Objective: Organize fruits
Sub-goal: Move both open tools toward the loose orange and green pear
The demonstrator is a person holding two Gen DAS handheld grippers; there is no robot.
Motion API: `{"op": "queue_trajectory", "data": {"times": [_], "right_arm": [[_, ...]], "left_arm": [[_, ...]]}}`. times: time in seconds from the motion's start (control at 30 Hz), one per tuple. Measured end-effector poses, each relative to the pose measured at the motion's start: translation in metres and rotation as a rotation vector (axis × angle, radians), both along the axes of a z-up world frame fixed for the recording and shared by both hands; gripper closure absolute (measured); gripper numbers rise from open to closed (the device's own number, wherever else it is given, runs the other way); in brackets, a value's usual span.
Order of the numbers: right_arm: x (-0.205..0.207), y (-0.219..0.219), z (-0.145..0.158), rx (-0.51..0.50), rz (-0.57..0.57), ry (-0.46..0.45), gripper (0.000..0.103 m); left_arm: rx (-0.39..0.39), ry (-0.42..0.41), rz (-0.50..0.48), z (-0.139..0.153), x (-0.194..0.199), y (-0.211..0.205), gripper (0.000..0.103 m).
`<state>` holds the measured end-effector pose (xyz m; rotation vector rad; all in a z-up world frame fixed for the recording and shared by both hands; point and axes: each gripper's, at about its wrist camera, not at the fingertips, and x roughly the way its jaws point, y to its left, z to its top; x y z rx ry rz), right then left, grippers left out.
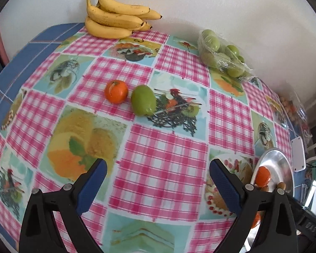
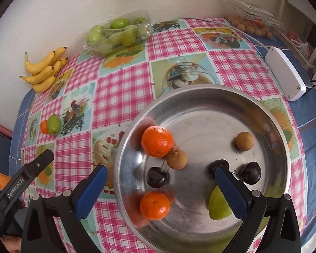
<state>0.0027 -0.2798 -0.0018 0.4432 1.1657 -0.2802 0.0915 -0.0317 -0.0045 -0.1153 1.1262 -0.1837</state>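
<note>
- Left wrist view: I find my left claw [image 1: 158,181] wide open, with nothing between its blue pads, hanging over the checked cloth of the bench [image 1: 166,160].
- Ahead of it a loose tangerine [image 1: 116,91] and a loose green fruit [image 1: 142,103] lie close side by side on the cloth.
- A banana bunch [image 1: 118,16] rests at the far edge against the wall; a wrapped tray of green fruits [image 1: 221,54] sits further right, also by the wall.
- At the right margin I see part of the metal bowl [image 1: 282,162] with an orange fruit in it.
- Right wrist view: my right claw [image 2: 161,186] stands fully open over the metal bowl [image 2: 200,109], gripping nothing.
- In the bowl I count two tangerines [image 2: 157,140] [image 2: 155,205], two brown round fruits [image 2: 177,159] [image 2: 244,140], two dark cherries [image 2: 157,177] [image 2: 251,172] and a green fruit [image 2: 218,206] partly hidden behind the right finger [image 2: 231,191].
- The left claw's dark body [image 2: 25,175] shows at the lower left.
- A white box [image 2: 284,76] with a cable lies beyond the bowl on the right.
</note>
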Motion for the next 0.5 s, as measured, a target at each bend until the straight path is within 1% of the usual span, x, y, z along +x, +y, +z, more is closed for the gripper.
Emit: {"op": "queue_trajectory", "data": {"times": [0.1, 0.2, 0.3, 0.4, 0.5], "right_arm": [[0.002, 0.007, 0.004, -0.011, 0.019, -0.016, 0.000], [0.007, 0.019, 0.007, -0.010, 0.057, -0.034, 0.000], [0.011, 0.031, 0.008, -0.008, 0.088, -0.040, 0.000], [0.015, 0.042, 0.006, -0.030, 0.120, -0.031, 0.000], [0.020, 0.054, 0.004, -0.039, 0.154, -0.021, 0.000]], "left_arm": [[0.068, -0.029, 0.025, 0.003, 0.005, 0.010, 0.005], [0.113, -0.046, 0.044, 0.005, 0.011, 0.021, 0.005], [0.145, -0.055, 0.070, 0.006, 0.016, 0.034, 0.005], [0.172, -0.058, 0.091, 0.006, 0.020, 0.043, 0.005], [0.184, -0.052, 0.098, 0.004, 0.022, 0.051, 0.005]]}}
